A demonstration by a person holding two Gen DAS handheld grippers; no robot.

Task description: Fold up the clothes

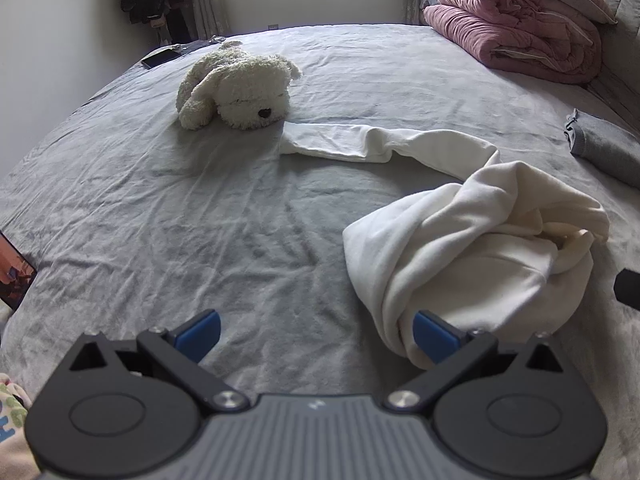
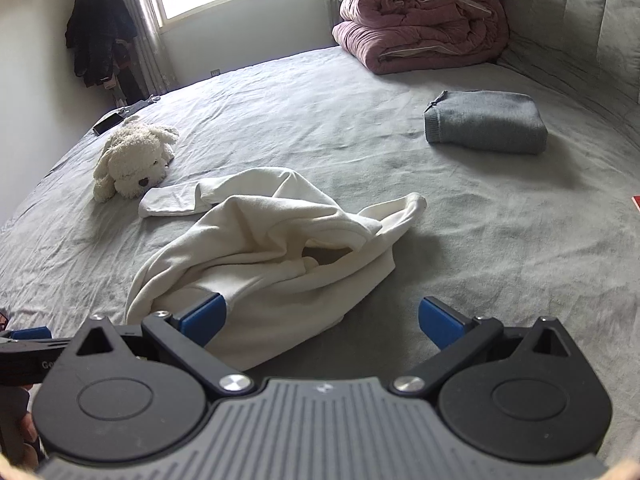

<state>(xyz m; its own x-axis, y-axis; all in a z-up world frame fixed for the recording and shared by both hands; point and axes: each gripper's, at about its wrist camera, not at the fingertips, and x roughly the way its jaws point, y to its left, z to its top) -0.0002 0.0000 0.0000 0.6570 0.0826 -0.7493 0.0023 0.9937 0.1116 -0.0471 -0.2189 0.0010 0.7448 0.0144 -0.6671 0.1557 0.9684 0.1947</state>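
Observation:
A cream long-sleeved top (image 1: pixel 472 248) lies crumpled on the grey bed sheet (image 1: pixel 200 208), one sleeve stretched toward a plush dog. My left gripper (image 1: pixel 316 334) is open just in front of the heap's near left edge, its right fingertip touching the cloth. In the right wrist view the same top (image 2: pixel 260 256) lies bunched ahead. My right gripper (image 2: pixel 322 322) is open at the heap's near right edge, its left fingertip against the cloth. Neither gripper holds anything. A folded grey garment (image 2: pixel 486 122) rests further back on the right.
A white plush dog (image 1: pixel 240 88) lies at the far left of the bed, with a phone (image 1: pixel 160 58) behind it. Rolled pink quilts (image 2: pixel 420 24) are stacked by the padded headboard (image 2: pixel 580 32). Dark clothes (image 2: pixel 98 32) hang in the corner by the window.

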